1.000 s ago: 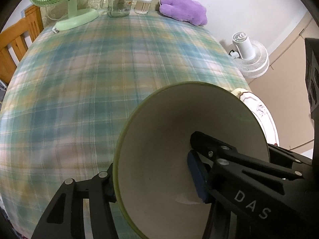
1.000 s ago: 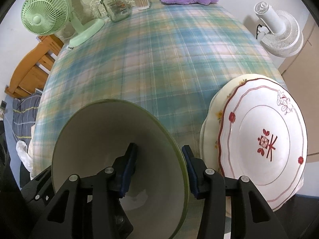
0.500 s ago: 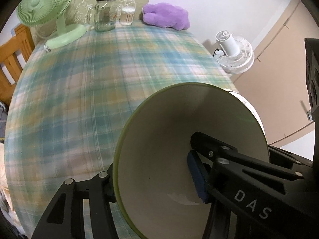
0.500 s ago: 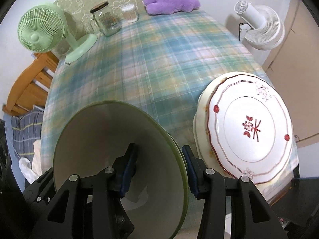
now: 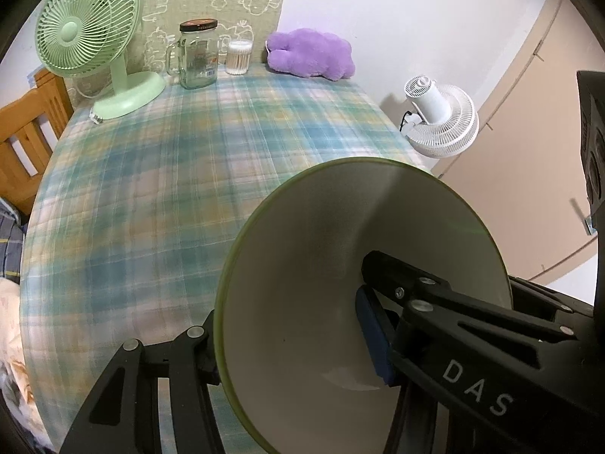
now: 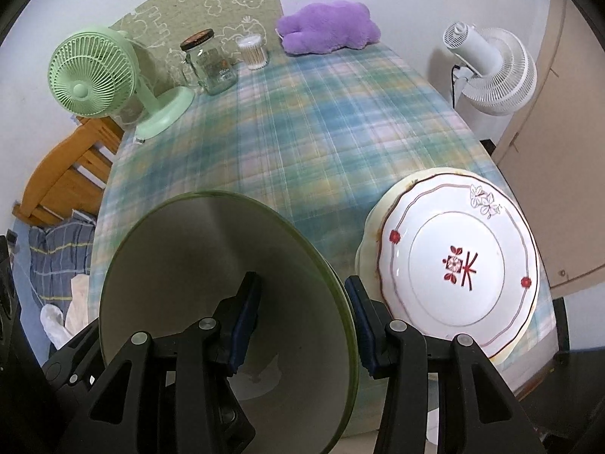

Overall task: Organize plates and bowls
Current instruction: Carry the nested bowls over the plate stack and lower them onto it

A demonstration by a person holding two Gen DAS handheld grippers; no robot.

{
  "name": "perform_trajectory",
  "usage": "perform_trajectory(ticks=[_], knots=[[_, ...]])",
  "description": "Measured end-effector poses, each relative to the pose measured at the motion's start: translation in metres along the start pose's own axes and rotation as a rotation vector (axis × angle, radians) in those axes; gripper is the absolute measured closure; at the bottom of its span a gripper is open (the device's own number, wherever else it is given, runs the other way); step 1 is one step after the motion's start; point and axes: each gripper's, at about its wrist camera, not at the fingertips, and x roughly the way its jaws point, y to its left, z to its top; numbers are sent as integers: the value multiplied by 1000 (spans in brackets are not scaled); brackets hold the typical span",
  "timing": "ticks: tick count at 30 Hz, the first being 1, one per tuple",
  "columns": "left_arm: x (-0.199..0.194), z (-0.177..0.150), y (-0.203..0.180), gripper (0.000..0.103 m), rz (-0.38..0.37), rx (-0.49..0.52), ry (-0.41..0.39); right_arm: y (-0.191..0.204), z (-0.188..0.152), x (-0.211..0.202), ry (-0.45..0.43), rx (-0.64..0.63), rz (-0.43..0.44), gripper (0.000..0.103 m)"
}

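Observation:
A green-rimmed cream bowl [image 5: 340, 272] fills the lower part of the left wrist view, lifted above the plaid table. My left gripper [image 5: 287, 344] is shut on its left wall, one finger inside and one outside. In the right wrist view the same bowl [image 6: 196, 265] is held by my right gripper [image 6: 302, 302], shut on its right wall. A stack of white plates [image 6: 457, 261], the top one with red flower marks, lies on the table's near right corner.
On the plaid tablecloth [image 5: 181, 174] at the far edge stand a green desk fan [image 5: 90, 34], a glass jar mug [image 5: 196, 56], a cotton swab tub [image 5: 239, 56] and a purple plush [image 5: 310, 53]. A white floor fan [image 5: 438, 121] stands right; a wooden chair [image 5: 26, 128] left.
Both grippers have risen and pulled back with the bowl; the table looks farther away and the far wall shows more. The plates have not moved.

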Motion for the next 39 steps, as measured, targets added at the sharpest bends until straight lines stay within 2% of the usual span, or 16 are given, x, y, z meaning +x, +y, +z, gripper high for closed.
perform_trajectory(ticks=[21, 39], knots=[[22, 17, -84, 47, 33, -38, -16, -85, 27, -15, 8, -43, 24, 53], [70, 24, -142, 47, 23, -99, 30, -157, 48, 2, 67, -71, 6, 53]])
